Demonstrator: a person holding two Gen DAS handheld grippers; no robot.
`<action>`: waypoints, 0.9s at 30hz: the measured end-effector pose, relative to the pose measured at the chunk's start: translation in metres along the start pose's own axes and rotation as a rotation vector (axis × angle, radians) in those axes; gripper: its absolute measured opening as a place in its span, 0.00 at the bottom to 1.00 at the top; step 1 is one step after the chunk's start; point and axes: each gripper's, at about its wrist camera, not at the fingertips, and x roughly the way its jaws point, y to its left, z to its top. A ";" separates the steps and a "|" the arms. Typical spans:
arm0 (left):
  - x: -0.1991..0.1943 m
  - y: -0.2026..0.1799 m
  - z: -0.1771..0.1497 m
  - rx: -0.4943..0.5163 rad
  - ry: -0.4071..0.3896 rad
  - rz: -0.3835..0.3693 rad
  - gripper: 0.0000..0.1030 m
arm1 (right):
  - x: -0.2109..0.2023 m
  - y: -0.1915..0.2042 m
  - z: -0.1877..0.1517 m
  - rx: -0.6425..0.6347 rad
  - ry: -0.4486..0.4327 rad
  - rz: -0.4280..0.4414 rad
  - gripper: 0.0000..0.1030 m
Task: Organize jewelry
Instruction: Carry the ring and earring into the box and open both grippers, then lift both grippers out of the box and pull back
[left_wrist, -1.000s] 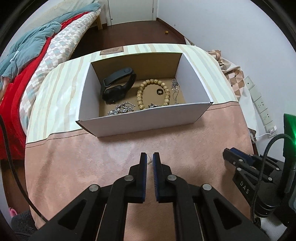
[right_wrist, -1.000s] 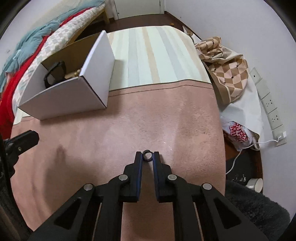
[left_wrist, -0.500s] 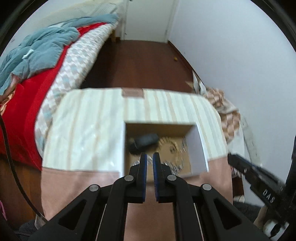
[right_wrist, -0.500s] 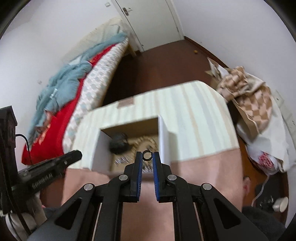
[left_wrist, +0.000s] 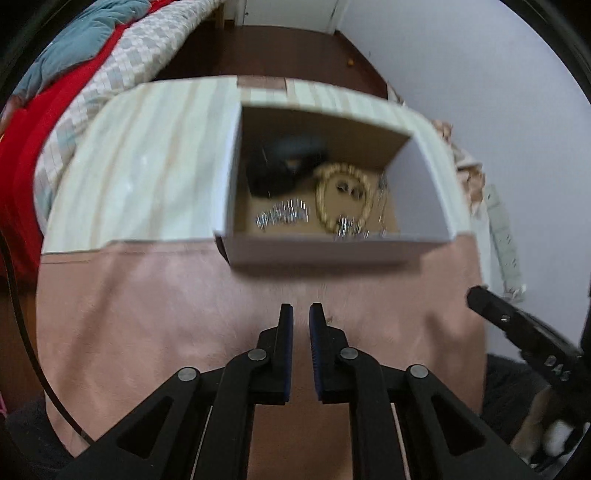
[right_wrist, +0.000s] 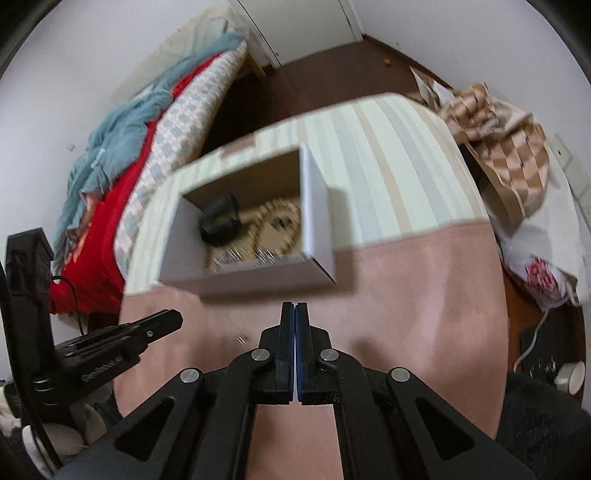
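The table (left_wrist: 155, 332) carried a pink cloth (left_wrist: 184, 314) over its near part and a striped cloth (left_wrist: 147, 155) over its far part. An open cardboard box (left_wrist: 332, 254) sat at centre frame, across the line where the two cloths met. Motion blur obscured finer surface detail.

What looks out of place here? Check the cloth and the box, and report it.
One small shiny piece lies alone on the pink cloth, outside the box that holds the bead bracelet and other jewelry. It is too blurred to identify. Nothing else stands out.
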 end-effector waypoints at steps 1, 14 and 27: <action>0.005 -0.003 -0.002 0.011 0.004 0.005 0.09 | 0.002 -0.006 -0.005 0.007 0.014 -0.010 0.00; 0.054 -0.046 -0.016 0.241 -0.021 0.142 0.12 | 0.000 -0.042 -0.013 0.060 0.013 -0.100 0.00; -0.057 -0.046 0.072 0.135 -0.199 -0.008 0.12 | -0.035 0.000 0.036 0.014 -0.097 -0.029 0.00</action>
